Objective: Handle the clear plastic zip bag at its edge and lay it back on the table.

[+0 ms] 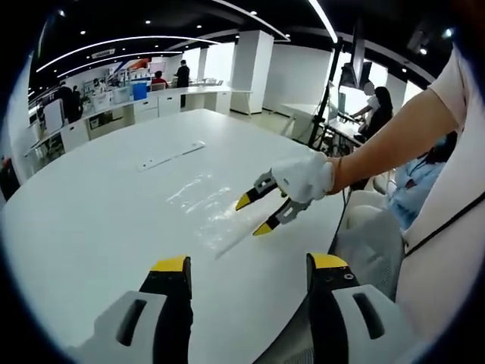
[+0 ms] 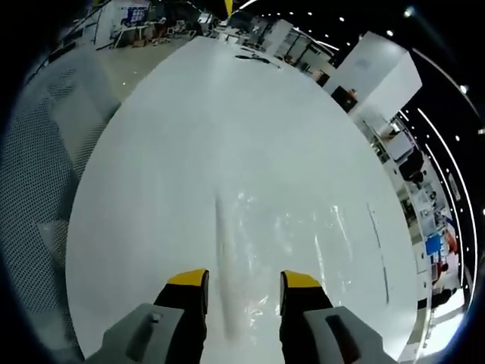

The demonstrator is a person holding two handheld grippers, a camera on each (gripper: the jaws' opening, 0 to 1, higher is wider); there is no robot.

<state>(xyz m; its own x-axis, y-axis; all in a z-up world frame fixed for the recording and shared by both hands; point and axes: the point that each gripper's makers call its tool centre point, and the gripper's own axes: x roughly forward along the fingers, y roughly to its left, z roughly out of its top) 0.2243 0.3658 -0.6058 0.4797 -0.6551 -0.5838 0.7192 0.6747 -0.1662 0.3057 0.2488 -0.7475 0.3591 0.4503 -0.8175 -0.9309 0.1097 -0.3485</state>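
Note:
The clear plastic zip bag [image 1: 203, 203] lies flat on the white table [image 1: 98, 220], its sheen faint. In the left gripper view my left gripper [image 1: 250, 265] is open, low over the table's near edge and short of the bag. My right gripper [image 1: 254, 214] comes in from the right in a white-gloved hand [image 1: 305, 176], its yellow-tipped jaws apart at the bag's near end. In the right gripper view the bag [image 2: 273, 231] spreads ahead, and its zip edge [image 2: 224, 250] runs down between the jaws of my open right gripper [image 2: 244, 280]. Whether the jaws touch it I cannot tell.
A thin white strip [image 1: 171, 155] lies on the table beyond the bag, also seen as a narrow white strip [image 2: 379, 254] at the right. A chair [image 1: 371, 243] and the person's arm stand at the table's right side. People and desks fill the far room.

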